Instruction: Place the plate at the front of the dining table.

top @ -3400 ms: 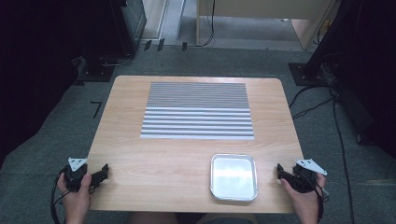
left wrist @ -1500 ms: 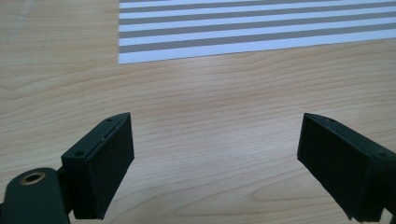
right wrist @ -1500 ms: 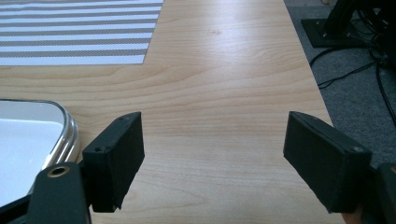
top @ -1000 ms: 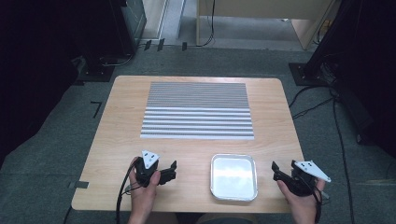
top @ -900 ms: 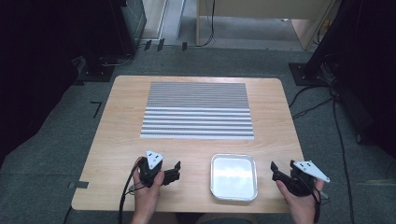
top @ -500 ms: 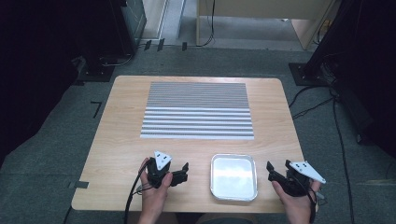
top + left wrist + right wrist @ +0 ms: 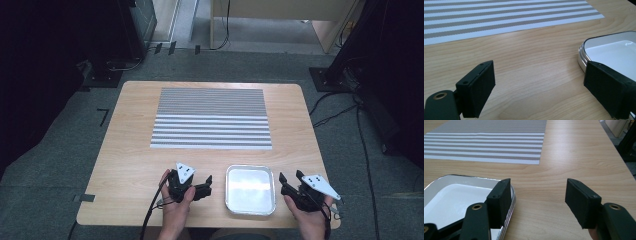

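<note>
Right now a person holds two black grippers low over a wooden table [image 7: 135, 150]. Near the front edge of the table sits a shiny metal tray [image 7: 250, 189] with a white inside and nothing in it. From the high view, the left gripper [image 7: 206, 186] is just to the left of the tray, close to its side but not touching it, and it points toward the tray. Its jaws are spread wide apart and hold nothing. In the left gripper view, the left gripper [image 7: 539, 92] has bare wood between its two black pads, and the tray [image 7: 584, 53] peeks out behind the pad on the right side of that view. From the high view, the right gripper [image 7: 290, 179] is just to the right of the tray, near the table's right front corner. Its jaws are wide apart too, and they hold nothing. In the right gripper view, the right gripper [image 7: 537, 200] has one pad over the rim of the tray [image 7: 474, 178] and the other pad over plain wood. Farther back on the table lies a flat mat with grey and white stripes [image 7: 212, 120], well apart from the tray and both grippers.
</note>
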Motion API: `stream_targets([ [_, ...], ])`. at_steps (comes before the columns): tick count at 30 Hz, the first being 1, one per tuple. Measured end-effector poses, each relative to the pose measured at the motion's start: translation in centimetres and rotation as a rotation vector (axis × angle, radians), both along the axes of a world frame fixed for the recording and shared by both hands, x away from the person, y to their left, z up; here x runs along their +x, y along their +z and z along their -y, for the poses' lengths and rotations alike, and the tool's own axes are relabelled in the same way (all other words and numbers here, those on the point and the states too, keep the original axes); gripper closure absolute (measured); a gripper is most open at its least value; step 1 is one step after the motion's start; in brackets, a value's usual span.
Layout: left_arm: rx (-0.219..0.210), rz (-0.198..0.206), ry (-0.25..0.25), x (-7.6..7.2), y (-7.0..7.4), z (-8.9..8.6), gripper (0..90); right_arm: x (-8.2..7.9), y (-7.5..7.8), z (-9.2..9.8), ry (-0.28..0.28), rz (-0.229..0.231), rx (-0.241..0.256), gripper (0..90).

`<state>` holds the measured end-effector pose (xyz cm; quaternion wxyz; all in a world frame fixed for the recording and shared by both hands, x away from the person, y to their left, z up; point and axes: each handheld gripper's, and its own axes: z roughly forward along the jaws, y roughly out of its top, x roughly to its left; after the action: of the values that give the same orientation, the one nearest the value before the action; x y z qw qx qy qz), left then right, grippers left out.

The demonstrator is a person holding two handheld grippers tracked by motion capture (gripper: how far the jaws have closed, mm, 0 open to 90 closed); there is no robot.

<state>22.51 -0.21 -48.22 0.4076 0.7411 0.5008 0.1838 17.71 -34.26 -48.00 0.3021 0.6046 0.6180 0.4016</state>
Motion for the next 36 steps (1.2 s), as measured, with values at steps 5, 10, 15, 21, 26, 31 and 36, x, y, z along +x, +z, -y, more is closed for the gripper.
stream_targets([
  [5,-0.001,-0.009,-0.026,-0.2,-0.4,1.1,10.3,-0.1,-0.2,-0.5,0.011,0.011,-0.002,42.3],
  [10,-0.009,-0.005,-0.054,-0.6,-0.6,2.1,10.5,0.0,-0.3,-0.5,0.013,0.010,0.010,50.5],
  [15,-0.025,0.014,-0.085,-1.1,-0.8,3.0,13.6,0.1,-0.3,0.0,0.052,0.014,0.114,55.4],
  [21,-0.021,0.029,-0.115,-1.6,-1.0,4.1,14.8,0.0,-0.5,0.1,0.047,0.015,0.135,58.4],
  [26,-0.005,0.017,-0.145,-2.0,-1.3,5.0,26.0,0.3,-1.1,-0.1,0.058,-0.073,0.176,64.6],
  [31,-0.018,-0.002,-0.140,-2.0,-1.5,5.2,33.3,0.2,-1.0,-0.4,0.077,-0.063,0.176,69.4],
  [36,-0.044,-0.012,-0.167,-2.2,-1.4,5.4,44.5,0.1,-1.0,-0.4,0.080,-0.087,0.246,78.9],
])
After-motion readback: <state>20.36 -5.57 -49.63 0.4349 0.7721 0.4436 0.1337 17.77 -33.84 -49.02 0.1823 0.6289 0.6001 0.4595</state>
